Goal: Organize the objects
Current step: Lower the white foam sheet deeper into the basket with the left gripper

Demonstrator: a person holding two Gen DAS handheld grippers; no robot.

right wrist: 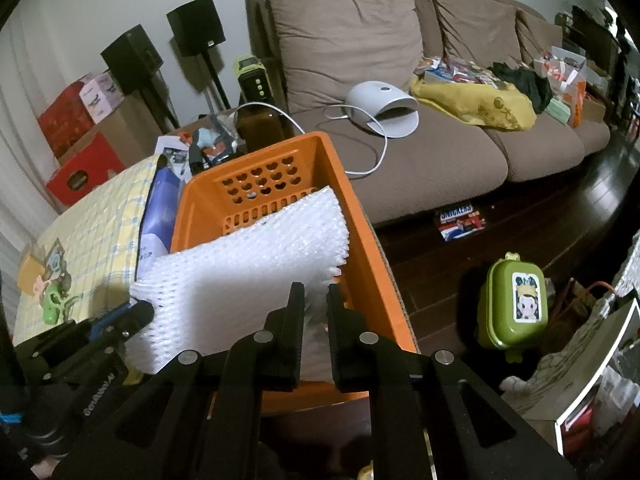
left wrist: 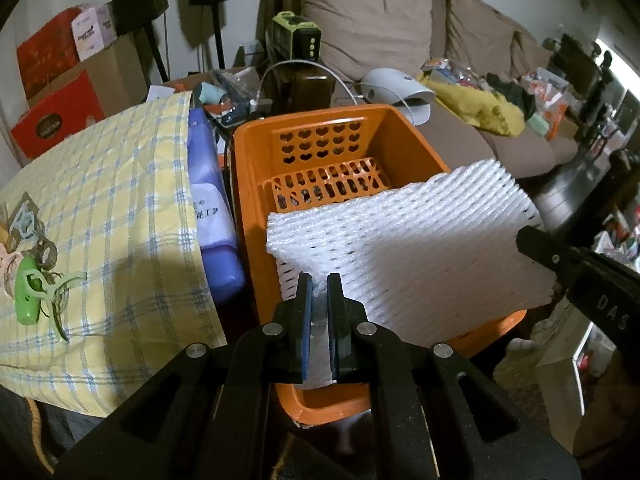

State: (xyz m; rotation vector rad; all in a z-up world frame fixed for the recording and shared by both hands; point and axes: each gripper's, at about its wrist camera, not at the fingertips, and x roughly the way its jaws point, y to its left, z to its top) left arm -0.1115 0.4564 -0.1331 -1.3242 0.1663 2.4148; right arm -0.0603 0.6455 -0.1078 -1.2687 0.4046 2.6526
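Both tongs are clamping the white foam netting (left wrist: 400, 240): the left tongs (left wrist: 319, 280) gripping its near edge, the right tongs (right wrist: 316, 290) its other side, holding it over the orange basket (left wrist: 256, 200).

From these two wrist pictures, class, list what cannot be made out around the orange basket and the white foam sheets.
- Basket floor: both views, covered by the foam sheets.
- Basket's near rim: both views, behind each hand-held gripper, left and right.
- Label on the purple pack: left wrist view, too small and partly under the yellow checked cloth.
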